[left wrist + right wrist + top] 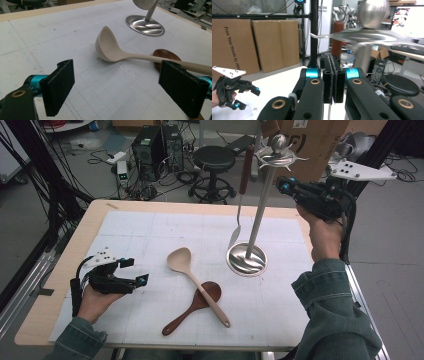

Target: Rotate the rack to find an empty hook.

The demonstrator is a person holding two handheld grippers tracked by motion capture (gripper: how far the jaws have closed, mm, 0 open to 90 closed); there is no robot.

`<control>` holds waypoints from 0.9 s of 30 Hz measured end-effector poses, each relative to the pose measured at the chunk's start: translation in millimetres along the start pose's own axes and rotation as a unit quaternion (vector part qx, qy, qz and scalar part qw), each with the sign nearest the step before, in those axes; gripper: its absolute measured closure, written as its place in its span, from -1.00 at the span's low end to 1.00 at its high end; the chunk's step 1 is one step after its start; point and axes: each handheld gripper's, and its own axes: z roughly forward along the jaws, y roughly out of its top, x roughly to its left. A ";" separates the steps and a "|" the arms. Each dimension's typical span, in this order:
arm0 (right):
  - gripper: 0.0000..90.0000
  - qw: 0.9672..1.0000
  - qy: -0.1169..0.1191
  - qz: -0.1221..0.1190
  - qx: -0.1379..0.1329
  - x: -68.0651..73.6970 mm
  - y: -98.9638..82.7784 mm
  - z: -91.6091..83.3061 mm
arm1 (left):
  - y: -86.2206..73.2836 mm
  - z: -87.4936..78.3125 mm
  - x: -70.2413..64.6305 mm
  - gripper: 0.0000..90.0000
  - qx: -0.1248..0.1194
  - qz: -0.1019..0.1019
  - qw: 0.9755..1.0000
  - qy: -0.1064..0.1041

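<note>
A steel utensil stand rises from the white mat, its knobbed top level with my right gripper. That gripper hovers just right of the stand's top, shut and empty; its pads press together below the blurred hooks. A spatula with a red-brown handle hangs from one hook. A cream ladle lies across a dark wooden spoon mid-table. My left gripper rests low at the left, open and empty, with the ladle's bowl ahead between its jaws.
The white grid mat covers most of the wooden table. Behind the table stand a black stool, computer cases and cables. Cardboard boxes line the far wall. The left hand's gripper appears far off.
</note>
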 end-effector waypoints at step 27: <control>0.99 1.000 -0.010 -0.016 0.007 0.2 19.7 -10.0 | -0.4 0.7 -0.7 -0.68 0.000 0.000 1.000 0.000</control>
